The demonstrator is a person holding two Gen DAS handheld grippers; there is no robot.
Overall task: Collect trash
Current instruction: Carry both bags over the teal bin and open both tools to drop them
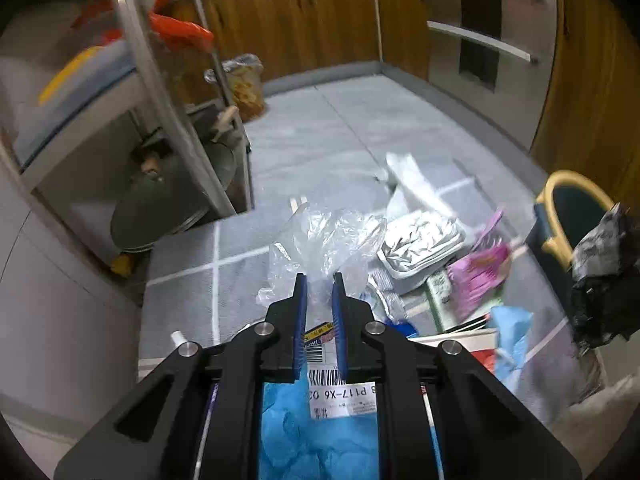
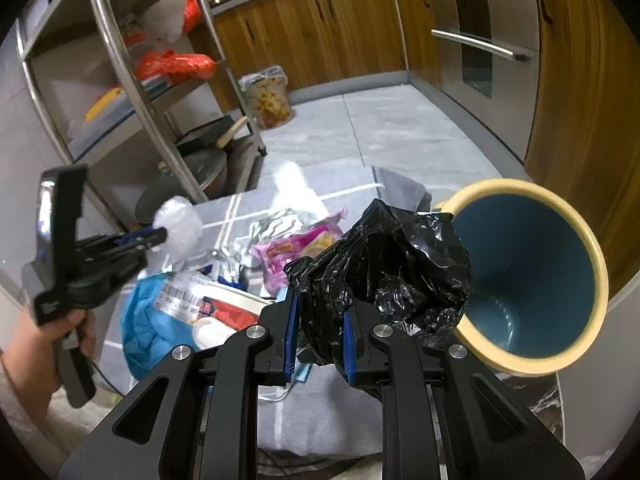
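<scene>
Gripping a crumpled clear plastic bag, the left gripper has its blue-padded fingers closed on the bag's lower edge, the bag rising ahead of the tips and held above the floor. The right wrist view shows the same gripper from the side, held in a hand, with the pale plastic bunched at its tips. The right gripper has its fingers clamped on a black trash bag, whose crumpled bulk stands up ahead of the tips. Just beside that bag, to its right, a blue bin with a yellow rim lies tilted with its mouth toward the camera; the black plastic overlaps its rim.

Remaining litter lies on the grey tiled floor between the two grippers: a crushed foil tray, a pink snack wrapper, a white strip of paper, a blue cloth-like item and a labelled parcel with barcodes directly beneath the left gripper. All sit close together, several overlapping.

A steel shelf rack stands at left, carrying red bags and dark pans. A filled clear bag rests against wooden cabinets beyond.
</scene>
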